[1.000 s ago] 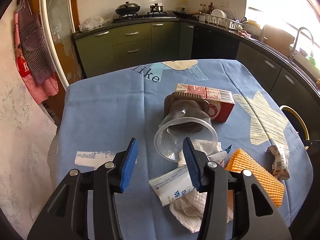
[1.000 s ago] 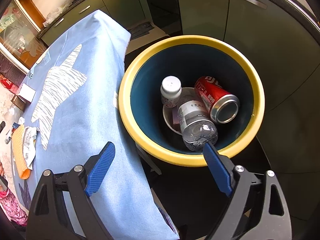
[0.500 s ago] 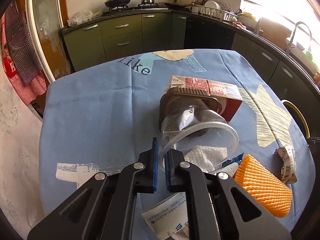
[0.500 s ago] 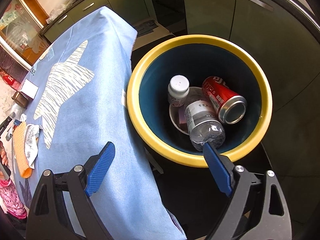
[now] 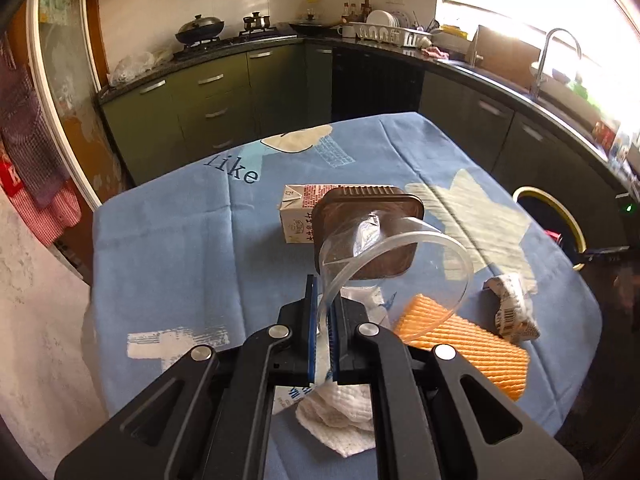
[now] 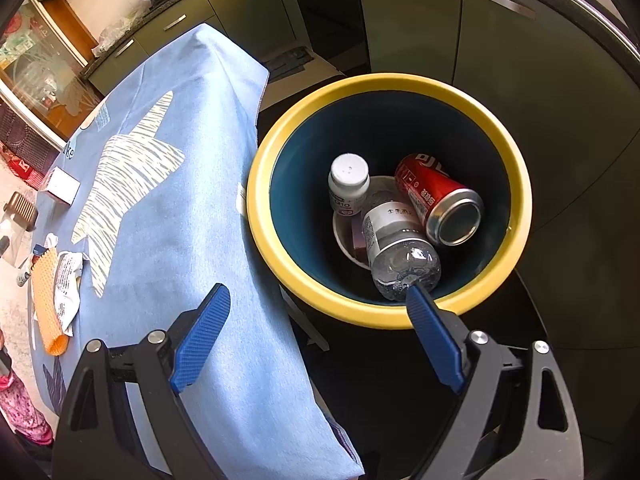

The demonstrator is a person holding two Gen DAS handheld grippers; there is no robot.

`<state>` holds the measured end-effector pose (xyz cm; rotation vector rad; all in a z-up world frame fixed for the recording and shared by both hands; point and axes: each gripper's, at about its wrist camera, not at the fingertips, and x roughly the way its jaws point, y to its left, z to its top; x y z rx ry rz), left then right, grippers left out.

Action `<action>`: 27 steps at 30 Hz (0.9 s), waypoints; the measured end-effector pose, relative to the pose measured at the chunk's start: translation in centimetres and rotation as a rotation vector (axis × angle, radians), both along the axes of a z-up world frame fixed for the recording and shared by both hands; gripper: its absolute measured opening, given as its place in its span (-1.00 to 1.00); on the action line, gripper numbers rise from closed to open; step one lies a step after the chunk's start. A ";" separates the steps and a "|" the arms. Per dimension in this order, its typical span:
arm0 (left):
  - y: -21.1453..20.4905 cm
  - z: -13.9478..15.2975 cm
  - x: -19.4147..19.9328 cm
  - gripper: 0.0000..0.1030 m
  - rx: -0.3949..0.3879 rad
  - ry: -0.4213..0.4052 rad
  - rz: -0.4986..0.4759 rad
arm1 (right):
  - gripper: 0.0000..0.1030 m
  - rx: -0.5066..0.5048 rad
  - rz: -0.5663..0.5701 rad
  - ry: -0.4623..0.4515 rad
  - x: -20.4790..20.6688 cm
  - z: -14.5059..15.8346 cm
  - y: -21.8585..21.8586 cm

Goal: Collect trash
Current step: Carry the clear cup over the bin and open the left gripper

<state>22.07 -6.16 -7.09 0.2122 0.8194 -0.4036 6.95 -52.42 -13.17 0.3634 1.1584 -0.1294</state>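
Note:
My left gripper [image 5: 323,312] is shut on the rim of a clear plastic cup [image 5: 400,272], which hangs tilted above the blue tablecloth [image 5: 168,248] with its brown square lid end [image 5: 370,200] pointing away. Beneath it lie a milk carton [image 5: 298,216], an orange ribbed wrapper [image 5: 472,344], a crumpled label wrapper [image 5: 512,308] and a white tissue [image 5: 340,412]. Over the yellow-rimmed bin [image 6: 516,184] beside the table, my right gripper [image 6: 316,320] stands open and holds nothing. Inside the bin lie a red can [image 6: 436,196], a clear bottle [image 6: 396,240] and a white pill bottle [image 6: 348,184].
Dark green kitchen cabinets [image 5: 224,96] run along the far wall and right side, with a sink tap [image 5: 560,48] by the window. The bin's rim [image 5: 560,216] shows off the table's right edge. A person's pink sleeve [image 6: 16,404] appears at the lower left of the right wrist view.
My left gripper closed on the clear cup's rim and lifted it off the table, tilting it. The right gripper stayed open above the bin, shifting only slightly.

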 end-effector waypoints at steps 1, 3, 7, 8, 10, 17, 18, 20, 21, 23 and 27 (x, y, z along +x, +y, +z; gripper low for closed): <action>0.1 0.3 0.0 -0.89 -0.029 0.024 -0.025 | 0.65 0.001 -0.001 -0.002 -0.1 0.0 0.0; 0.4 1.0 -0.1 -0.89 -0.081 0.072 -0.049 | 0.65 0.002 -0.011 -0.010 -0.3 0.2 -0.1; -0.4 1.6 -0.9 -0.89 -0.031 0.048 -0.072 | 0.65 0.005 -0.003 -0.070 -0.4 1.8 0.3; -0.6 1.6 -1.0 -0.89 -0.025 0.043 -0.081 | 0.65 0.000 0.002 -0.079 -0.4 2.1 0.5; -1.0 1.8 -1.6 -0.89 -0.022 0.031 -0.093 | 0.65 -0.007 0.017 -0.093 -0.3 2.7 1.0; -3.6 4.2 -3.2 -0.89 -0.026 -0.016 -0.177 | 0.65 -0.014 0.006 -0.104 -0.7 3.3 0.8; -4.2 4.4 -3.4 -0.89 -0.025 -0.017 -0.196 | 0.65 -0.014 -0.002 -0.103 -0.9 3.2 0.5; -6.3 4.9 -3.8 -0.89 -0.022 -0.015 -0.257 | 0.65 -0.018 -0.020 -0.103 -1.3 3.0 -0.1; -7.3 5.0 -4.0 -0.89 -0.020 -0.014 -0.282 | 0.65 -0.021 -0.030 -0.104 -1.6 3.0 -0.4; -10.1 5.1 -4.3 -0.89 -0.014 -0.011 -0.350 | 0.65 -0.033 -0.051 -0.105 -2.4 2.9 -1.1; -16.3 4.7 -4.9 -0.89 -0.004 -0.003 -0.468 | 0.65 -0.055 -0.095 -0.098 -3.9 2.5 -2.7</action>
